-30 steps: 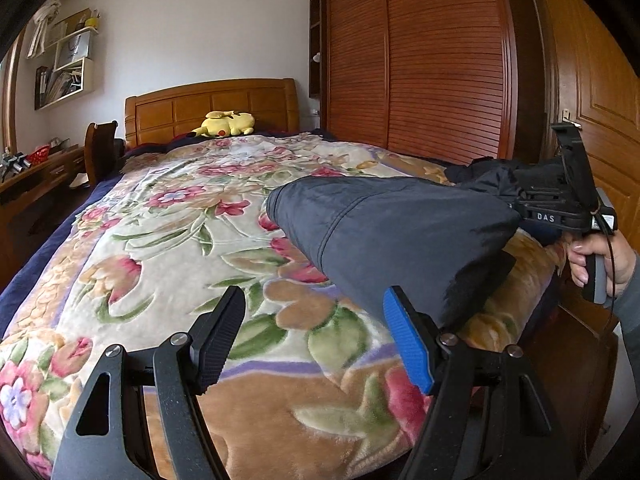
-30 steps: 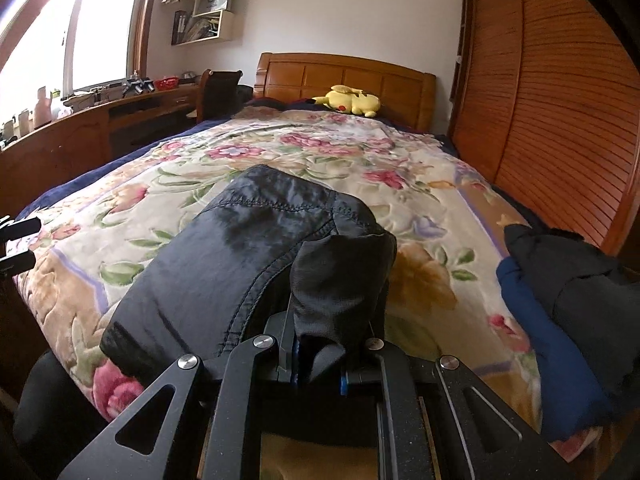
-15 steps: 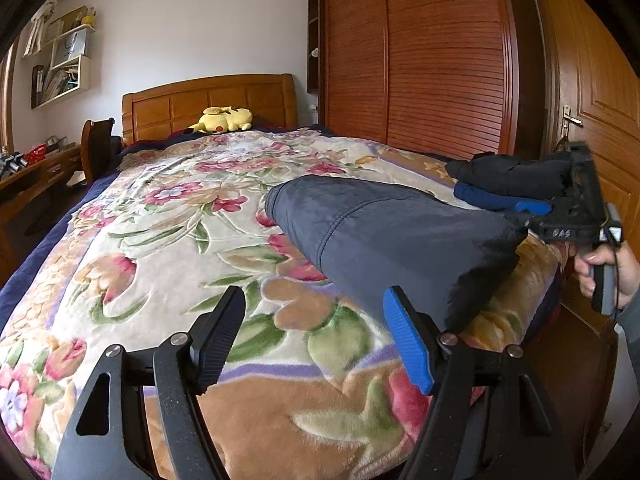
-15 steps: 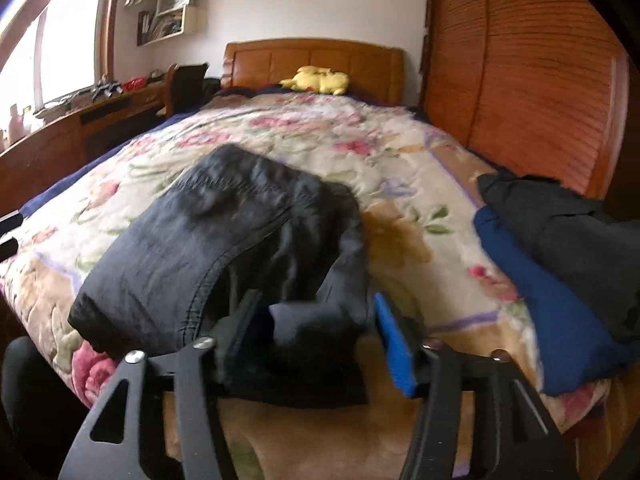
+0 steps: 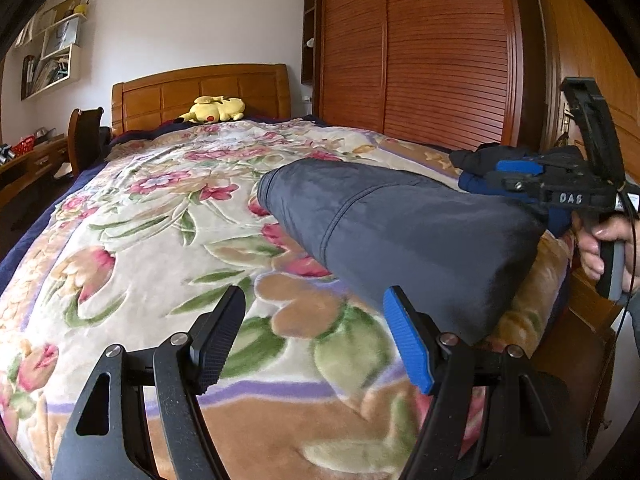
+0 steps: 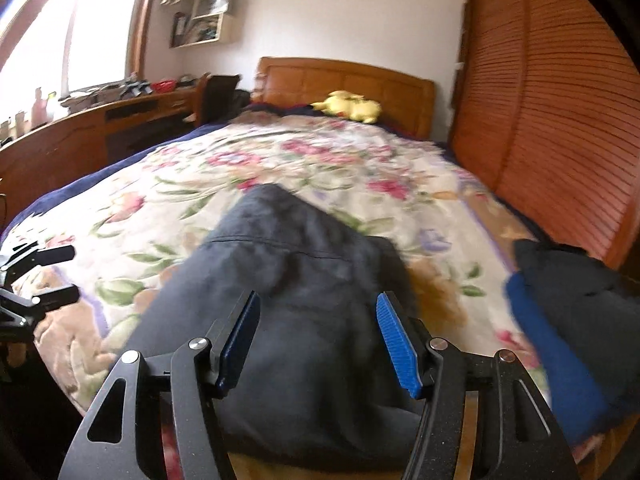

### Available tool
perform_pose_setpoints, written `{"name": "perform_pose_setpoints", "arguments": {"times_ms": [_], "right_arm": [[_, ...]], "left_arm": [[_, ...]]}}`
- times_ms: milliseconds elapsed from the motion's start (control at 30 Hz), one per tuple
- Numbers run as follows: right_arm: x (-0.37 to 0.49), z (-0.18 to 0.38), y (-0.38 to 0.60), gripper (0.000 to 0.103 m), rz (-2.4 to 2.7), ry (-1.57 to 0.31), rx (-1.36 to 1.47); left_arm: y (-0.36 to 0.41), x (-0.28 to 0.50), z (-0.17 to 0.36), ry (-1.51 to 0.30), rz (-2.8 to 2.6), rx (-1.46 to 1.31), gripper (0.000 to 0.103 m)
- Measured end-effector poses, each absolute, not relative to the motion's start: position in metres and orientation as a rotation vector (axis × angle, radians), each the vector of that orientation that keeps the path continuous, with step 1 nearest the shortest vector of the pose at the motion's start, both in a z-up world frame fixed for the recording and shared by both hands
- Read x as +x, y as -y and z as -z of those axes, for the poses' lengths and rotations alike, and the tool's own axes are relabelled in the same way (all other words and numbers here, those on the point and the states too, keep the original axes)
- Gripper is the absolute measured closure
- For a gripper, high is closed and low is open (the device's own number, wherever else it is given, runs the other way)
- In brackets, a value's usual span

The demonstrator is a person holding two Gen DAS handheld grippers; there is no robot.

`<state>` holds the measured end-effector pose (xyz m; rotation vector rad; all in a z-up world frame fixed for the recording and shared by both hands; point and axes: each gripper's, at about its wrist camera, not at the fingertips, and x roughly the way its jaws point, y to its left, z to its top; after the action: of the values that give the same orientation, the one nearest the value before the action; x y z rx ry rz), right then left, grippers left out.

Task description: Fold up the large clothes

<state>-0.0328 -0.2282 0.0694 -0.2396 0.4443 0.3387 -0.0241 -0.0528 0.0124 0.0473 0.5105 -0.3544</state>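
Judging the fold nearly done, we hold both the left tongs (image 5: 312, 344) and right tongs (image 6: 318, 340) apart and empty over the folded dark garment (image 6: 296, 304) lying near the bed's (image 5: 132, 248) foot, perhaps needing only stacking

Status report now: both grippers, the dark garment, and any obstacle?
Left gripper open, empty. Right gripper open, above folded dark garment. Garment rests on bed. Nothing in the way.

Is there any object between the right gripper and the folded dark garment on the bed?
Nothing visible. The right gripper is open, directly over the folded dark garment, with only air between its fingers and the cloth.
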Motion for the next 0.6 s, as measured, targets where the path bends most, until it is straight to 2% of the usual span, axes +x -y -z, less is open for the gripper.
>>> {"name": "perform_pose_setpoints", "arguments": {"times_ms": [233,400,600], "right_arm": [[-0.019,-0.044,0.202,0.040,-0.401,-0.508,-0.291],[-0.012,-0.011,0.227,0.040,-0.437,-0.533,-0.186],[-0.015,-0.018,0.244,0.040,-0.430,-0.556,-0.180]], "left_arm": [[0.033,-0.017,-0.004,-0.509,0.345,0.021,0.030],[0.026,-0.016,0.006,-0.515,0.352,0.016,0.030],[0.027,-0.017,0.008,-0.522,0.373,0.023,0.030]]}}
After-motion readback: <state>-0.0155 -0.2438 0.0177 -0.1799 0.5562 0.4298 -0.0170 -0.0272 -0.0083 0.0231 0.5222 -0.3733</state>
